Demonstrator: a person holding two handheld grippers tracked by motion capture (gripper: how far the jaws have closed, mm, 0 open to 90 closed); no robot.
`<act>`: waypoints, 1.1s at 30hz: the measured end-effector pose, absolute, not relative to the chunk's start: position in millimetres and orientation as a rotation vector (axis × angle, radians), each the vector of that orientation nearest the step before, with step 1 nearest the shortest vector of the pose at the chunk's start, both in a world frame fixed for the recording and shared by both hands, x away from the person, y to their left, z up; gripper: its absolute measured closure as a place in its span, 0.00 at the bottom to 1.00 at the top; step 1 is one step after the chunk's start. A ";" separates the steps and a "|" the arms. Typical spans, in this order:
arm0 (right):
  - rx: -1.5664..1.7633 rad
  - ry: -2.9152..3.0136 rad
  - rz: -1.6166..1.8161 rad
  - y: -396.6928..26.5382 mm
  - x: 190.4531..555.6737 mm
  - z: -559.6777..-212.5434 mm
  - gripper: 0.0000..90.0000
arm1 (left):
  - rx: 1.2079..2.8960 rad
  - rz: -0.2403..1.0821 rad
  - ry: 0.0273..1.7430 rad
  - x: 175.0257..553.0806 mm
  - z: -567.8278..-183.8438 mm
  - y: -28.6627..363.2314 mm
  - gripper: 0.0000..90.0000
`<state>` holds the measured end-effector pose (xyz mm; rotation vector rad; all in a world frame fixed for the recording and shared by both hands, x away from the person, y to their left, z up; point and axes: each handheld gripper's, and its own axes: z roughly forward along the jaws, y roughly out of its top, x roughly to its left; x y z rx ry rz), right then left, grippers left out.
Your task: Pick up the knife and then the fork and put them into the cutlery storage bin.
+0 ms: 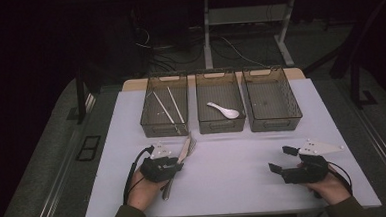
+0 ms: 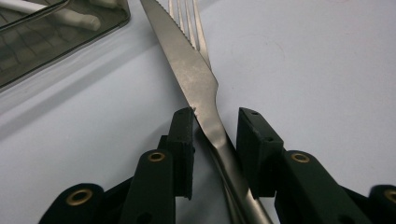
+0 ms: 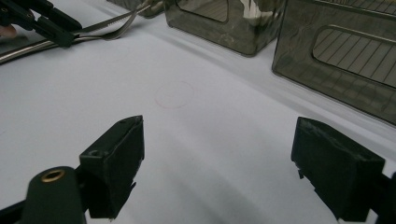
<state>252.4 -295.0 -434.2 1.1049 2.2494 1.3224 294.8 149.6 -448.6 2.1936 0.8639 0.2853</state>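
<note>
A steel knife (image 2: 196, 79) and a fork (image 2: 191, 23) lie side by side on the white mat, in front of the left bin; the high view shows the knife (image 1: 183, 151) and fork (image 1: 191, 141) there too. My left gripper (image 1: 176, 164) lies low over their handles. In the left gripper view its jaws (image 2: 215, 114) straddle the knife handle closely: the left pad (image 2: 183, 133) is at the blade's edge, and a thin gap shows beside the right pad (image 2: 254, 140). My right gripper (image 1: 279, 159) rests at the right of the mat, its jaws (image 3: 219, 135) wide apart with nothing between them.
Three smoky plastic bins stand in a row at the back of the mat. The left bin (image 1: 146, 116) holds chopsticks (image 1: 165, 110), the middle bin (image 1: 222, 128) a white spoon (image 1: 223, 111), and the right bin (image 1: 276, 126) shows nothing inside. Bare white mat (image 1: 234, 176) lies between my grippers.
</note>
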 end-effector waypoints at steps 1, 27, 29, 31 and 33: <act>1.105 2.249 1.323 -295.1 252.5 -434.3 0.19 | 2.191 0.278 0.868 295.2 -448.6 151.1 0.75; 1.102 2.250 1.325 -294.8 252.4 -434.3 0.19 | 2.108 0.117 0.926 302.6 -448.7 166.5 0.88; 1.102 2.249 1.325 -294.7 252.3 -434.3 0.19 | 2.095 0.087 0.941 303.6 -448.8 168.7 0.89; 1.098 2.250 1.327 -294.5 252.3 -434.2 0.19 | 2.081 0.061 0.954 305.1 -449.1 170.6 0.89; 1.095 2.252 1.325 -294.4 252.4 -434.4 0.19 | 2.081 0.059 0.960 305.1 -448.4 171.4 0.89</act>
